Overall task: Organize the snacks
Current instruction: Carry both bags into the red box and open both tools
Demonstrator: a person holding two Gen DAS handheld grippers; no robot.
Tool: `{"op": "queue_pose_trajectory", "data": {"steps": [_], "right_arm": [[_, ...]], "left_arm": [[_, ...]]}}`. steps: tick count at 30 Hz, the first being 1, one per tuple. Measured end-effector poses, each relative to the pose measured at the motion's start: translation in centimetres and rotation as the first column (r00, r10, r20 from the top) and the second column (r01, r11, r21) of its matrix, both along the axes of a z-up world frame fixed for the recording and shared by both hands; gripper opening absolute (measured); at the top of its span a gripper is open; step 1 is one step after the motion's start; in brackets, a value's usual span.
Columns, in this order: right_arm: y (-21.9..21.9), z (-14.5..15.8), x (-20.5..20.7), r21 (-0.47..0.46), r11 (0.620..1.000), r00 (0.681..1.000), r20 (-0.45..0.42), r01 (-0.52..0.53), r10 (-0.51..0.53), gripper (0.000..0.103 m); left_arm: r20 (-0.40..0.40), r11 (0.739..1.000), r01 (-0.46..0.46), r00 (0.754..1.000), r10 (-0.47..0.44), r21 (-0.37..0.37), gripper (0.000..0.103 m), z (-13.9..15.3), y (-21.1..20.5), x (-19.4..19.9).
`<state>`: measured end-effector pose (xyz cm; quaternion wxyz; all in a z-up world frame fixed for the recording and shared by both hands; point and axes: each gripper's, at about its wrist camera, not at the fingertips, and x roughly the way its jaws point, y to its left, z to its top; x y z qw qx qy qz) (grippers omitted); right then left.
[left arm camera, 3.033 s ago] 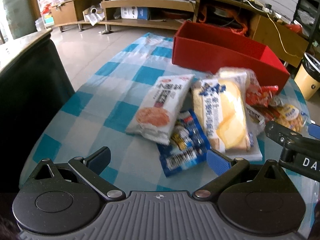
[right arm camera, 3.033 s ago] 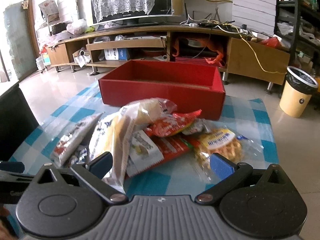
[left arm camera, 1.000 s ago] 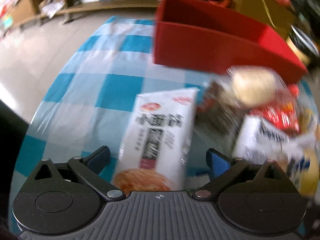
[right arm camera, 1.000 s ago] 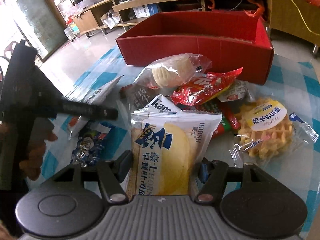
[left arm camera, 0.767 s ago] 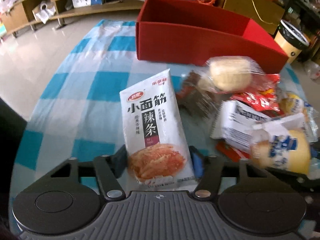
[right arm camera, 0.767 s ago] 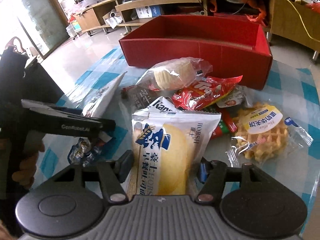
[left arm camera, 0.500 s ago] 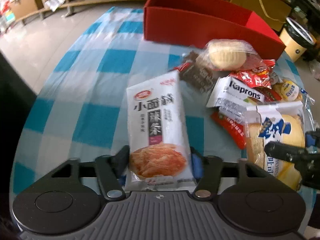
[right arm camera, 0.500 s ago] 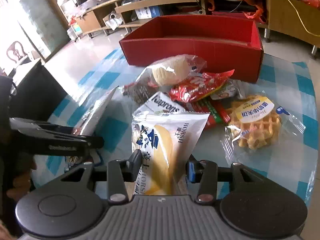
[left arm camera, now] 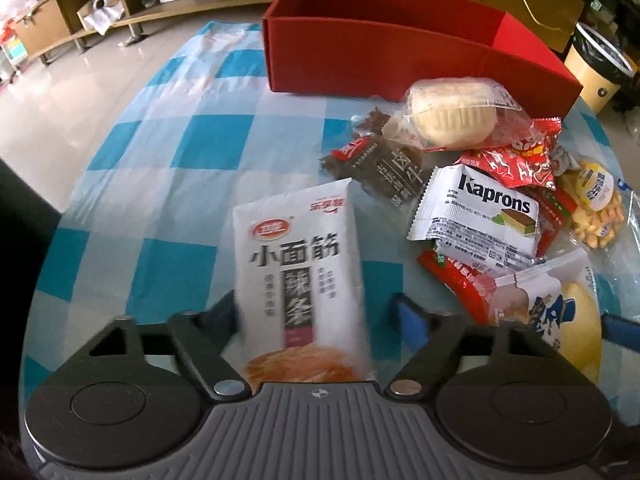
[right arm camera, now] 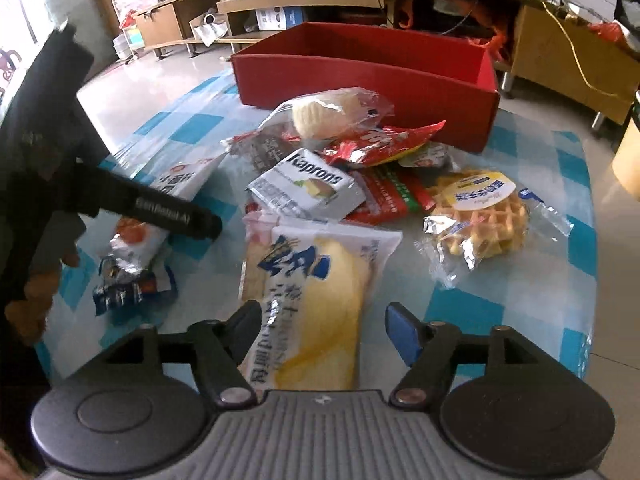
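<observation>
A white spicy-strip packet (left arm camera: pixel 300 256) stands between the fingers of my left gripper (left arm camera: pixel 316 312). Its jaws are closing; the left pad touches the packet and a gap shows at the right pad. A yellow bread packet (right arm camera: pixel 316 292) lies on the checked cloth between the fingers of my right gripper (right arm camera: pixel 324 320). Those jaws are opening, with a gap at the right pad. The red box (right arm camera: pixel 360 80) stands empty at the far side of the table. Its near wall (left arm camera: pixel 380 56) is behind the snack pile.
The pile holds a Kaprons wafer (left arm camera: pixel 480 216), a brown packet (left arm camera: pixel 384 168), a wrapped round cake (left arm camera: pixel 452 114), a red packet (left arm camera: pixel 516 160) and a waffle (right arm camera: pixel 480 216). A blue packet (right arm camera: pixel 120 292) lies left. A yellow bin (left arm camera: pixel 600 64) stands on the floor beyond the table.
My left jaws came in from wide apart to either side of the white packet. My right jaws squeezed the bread packet half a second ago and now stand wider.
</observation>
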<state>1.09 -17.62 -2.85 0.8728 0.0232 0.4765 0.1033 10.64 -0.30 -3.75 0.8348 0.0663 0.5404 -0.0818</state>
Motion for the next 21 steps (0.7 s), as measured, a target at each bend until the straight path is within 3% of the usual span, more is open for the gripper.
{"op": "queue_pose_trajectory", "data": {"steps": [2, 5, 7, 10, 11, 12, 14, 17, 18, 20, 21], "right_arm": [[0.8, -0.6, 0.0, -0.002, 1.000, 1.000, -0.024, 0.002, -0.002, 0.073], [1.9, -1.5, -0.1, -0.002, 1.000, 0.999, -0.034, 0.001, -0.001, 0.081], [2.3, -2.2, 0.1, -0.036, 0.999, 1.000, -0.026, -0.001, 0.000, 0.081], [2.4, -2.7, 0.6, -0.050, 0.999, 1.000, -0.016, 0.003, -0.004, 0.089], [2.4, -2.9, 0.8, -0.049, 0.999, 1.000, -0.025, -0.004, 0.003, 0.101], [2.4, -3.2, 1.1, -0.050, 0.999, 0.999, -0.033, -0.018, 0.016, 0.103], [2.9, -3.3, 1.1, -0.102, 0.994, 0.999, -0.031, -0.048, 0.045, 0.103], [2.7, -3.2, 1.3, -0.093, 0.995, 0.999, -0.041, -0.030, 0.026, 0.099], [2.6, -3.0, 1.2, -0.096, 0.995, 0.999, -0.038, -0.030, 0.026, 0.090], [2.1, -2.5, 0.8, -0.092, 0.995, 0.999, -0.026, -0.028, 0.026, 0.075], [1.9, -2.3, 0.7, -0.088, 0.996, 0.999, -0.031, -0.027, 0.025, 0.074]], "left_arm": [[-0.015, 1.000, -0.005, 1.000, 0.005, -0.001, 0.067, 0.3, 0.1, -0.1], [-0.017, 1.000, -0.009, 1.000, 0.009, 0.004, 0.067, 0.2, 0.1, -0.3], [-0.008, 1.000, -0.012, 1.000, 0.012, 0.021, 0.077, 0.2, 0.0, -0.4], [-0.024, 0.999, -0.038, 0.999, 0.038, 0.001, 0.096, -0.4, 0.5, 0.2], [-0.021, 0.999, -0.036, 0.999, 0.037, 0.017, 0.098, -0.6, 0.4, 0.3], [-0.022, 0.999, -0.033, 0.999, 0.034, 0.025, 0.101, -0.7, 0.2, 0.3], [-0.017, 0.999, -0.030, 0.999, 0.030, 0.034, 0.102, -0.8, 0.0, 0.1], [-0.029, 0.999, -0.026, 0.999, 0.027, 0.025, 0.103, -0.8, 0.2, 0.3], [-0.030, 0.999, -0.028, 0.999, 0.029, 0.022, 0.100, -0.8, 0.2, 0.2], [-0.029, 1.000, -0.023, 0.999, 0.023, 0.015, 0.084, -0.2, 0.1, -0.3], [-0.031, 1.000, -0.019, 0.999, 0.020, 0.007, 0.065, 0.2, 0.1, -0.5]]}}
